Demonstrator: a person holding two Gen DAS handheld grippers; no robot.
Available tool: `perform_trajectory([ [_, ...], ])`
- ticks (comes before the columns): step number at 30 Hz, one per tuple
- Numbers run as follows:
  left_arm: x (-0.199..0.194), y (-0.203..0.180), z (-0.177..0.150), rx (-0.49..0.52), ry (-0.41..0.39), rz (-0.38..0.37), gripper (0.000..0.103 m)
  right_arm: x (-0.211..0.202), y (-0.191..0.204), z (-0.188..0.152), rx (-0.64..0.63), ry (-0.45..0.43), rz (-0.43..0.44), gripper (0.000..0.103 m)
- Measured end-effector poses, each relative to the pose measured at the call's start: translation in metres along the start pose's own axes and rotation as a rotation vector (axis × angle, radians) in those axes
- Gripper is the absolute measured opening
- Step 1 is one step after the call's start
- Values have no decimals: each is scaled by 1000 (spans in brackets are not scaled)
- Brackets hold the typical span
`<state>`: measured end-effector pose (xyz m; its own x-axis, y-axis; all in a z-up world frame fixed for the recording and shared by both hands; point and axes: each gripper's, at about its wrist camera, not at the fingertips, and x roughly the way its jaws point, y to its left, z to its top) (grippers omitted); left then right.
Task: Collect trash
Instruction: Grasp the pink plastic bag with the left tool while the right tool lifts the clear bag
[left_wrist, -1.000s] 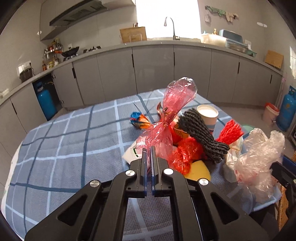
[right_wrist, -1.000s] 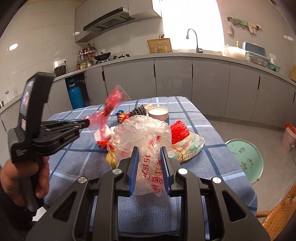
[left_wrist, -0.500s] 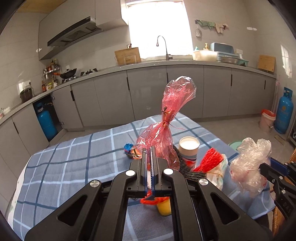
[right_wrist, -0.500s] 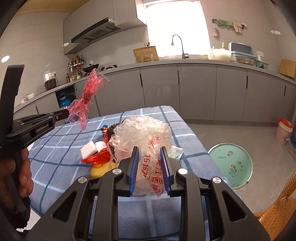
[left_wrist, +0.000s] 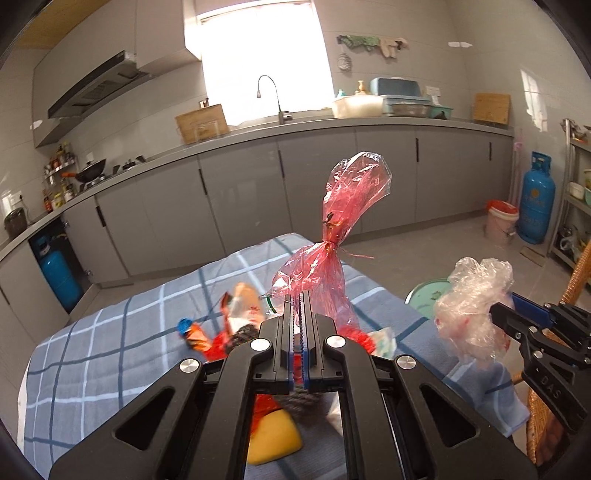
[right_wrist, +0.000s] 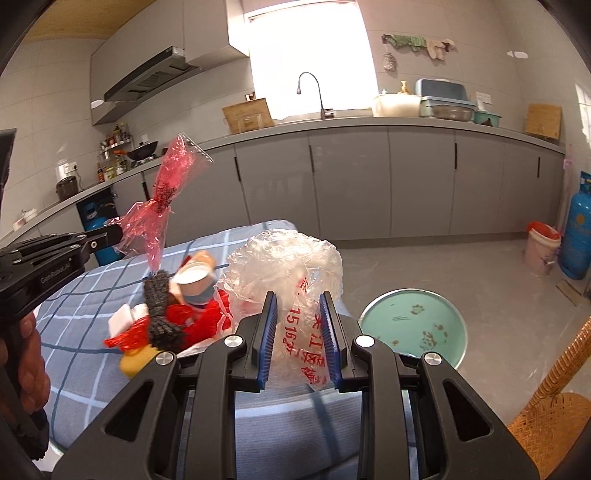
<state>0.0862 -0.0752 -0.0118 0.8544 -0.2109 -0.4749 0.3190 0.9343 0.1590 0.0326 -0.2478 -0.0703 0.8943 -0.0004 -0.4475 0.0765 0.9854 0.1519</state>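
My left gripper (left_wrist: 302, 295) is shut on a knotted red cellophane bag (left_wrist: 332, 236), which stands up above the jaws over the table. The same red bag (right_wrist: 162, 199) shows in the right wrist view at the tip of the left gripper (right_wrist: 110, 234), held by a hand at the left edge. My right gripper (right_wrist: 299, 306) is shut on a crumpled clear plastic bag with red print (right_wrist: 284, 266); that clear bag (left_wrist: 472, 310) also appears at the right of the left wrist view. Loose trash (right_wrist: 166, 314) stays in a heap on the blue checked tablecloth (left_wrist: 110, 350).
The heap holds a paper cup (right_wrist: 195, 280), a black scrubber, red netting and a yellow piece (left_wrist: 273, 439). A teal round basin (right_wrist: 413, 328) lies on the floor to the right, a wicker chair (right_wrist: 554, 406) beside it. Grey cabinets, a pink bucket (left_wrist: 500, 221) and blue gas cylinder stand behind.
Both grippers rose and drew back from the heap, carrying the red bag and the clear bag. The view has swung right, showing more floor and the basin.
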Motion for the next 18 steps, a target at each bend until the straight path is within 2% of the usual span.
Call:
perform_trajectory([
  [10,47,-64,18,73,65,-127,4,35,-72,0,71,29,-107,25],
  [18,94,-113,29,102,136,-208,4,71,-120,3,128,62,-153,26],
])
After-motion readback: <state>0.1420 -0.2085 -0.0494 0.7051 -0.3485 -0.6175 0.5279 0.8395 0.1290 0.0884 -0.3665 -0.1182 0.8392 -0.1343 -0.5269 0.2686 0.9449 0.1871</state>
